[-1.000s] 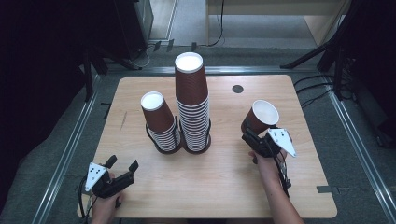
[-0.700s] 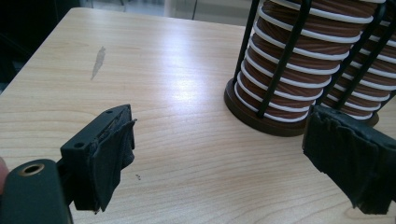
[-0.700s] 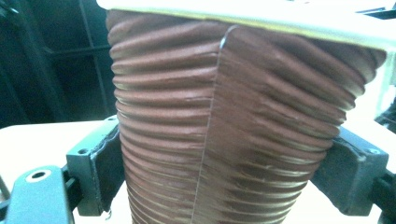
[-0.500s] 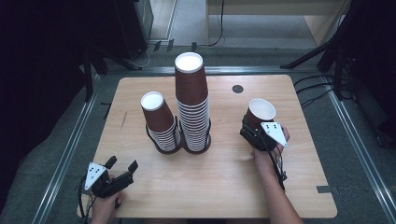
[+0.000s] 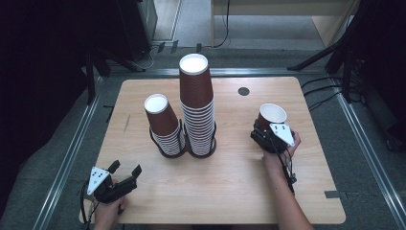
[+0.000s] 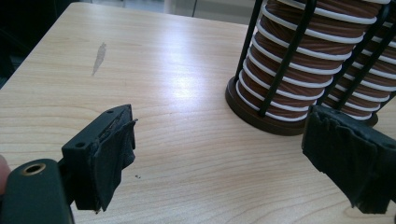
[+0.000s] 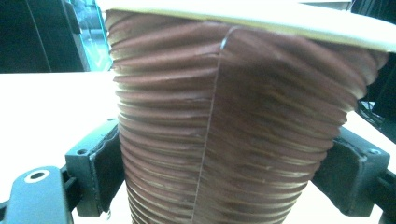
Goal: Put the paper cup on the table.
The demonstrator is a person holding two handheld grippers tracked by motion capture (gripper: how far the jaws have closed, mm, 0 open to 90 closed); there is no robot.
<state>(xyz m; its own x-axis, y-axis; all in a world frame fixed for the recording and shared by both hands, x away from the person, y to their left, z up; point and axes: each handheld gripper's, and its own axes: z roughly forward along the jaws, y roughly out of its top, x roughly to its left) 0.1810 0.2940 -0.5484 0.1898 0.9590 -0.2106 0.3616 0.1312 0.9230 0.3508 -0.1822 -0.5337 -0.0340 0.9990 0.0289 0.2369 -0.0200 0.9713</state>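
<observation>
Brown ribbed paper cup (image 5: pixel 271 117) with a white inside and pale cream rim sits between black jaws, the right gripper (image 5: pixel 266 139) black too with a light grey three-cornered plate on top. Two stacks of cups, the taller stack (image 5: pixel 197 105) and the shorter stack (image 5: pixel 163 123), run brown striped with thin white rims, white on top, each in a black wire holder (image 6: pixel 280 60) on a dark brown base. The table (image 5: pixel 230 191) is pale blond wood grain with one grey smudge (image 6: pixel 98 57) and a dark round spot (image 5: pixel 243 91), and the left gripper (image 5: pixel 125 171) is black with its own light grey plate.
</observation>
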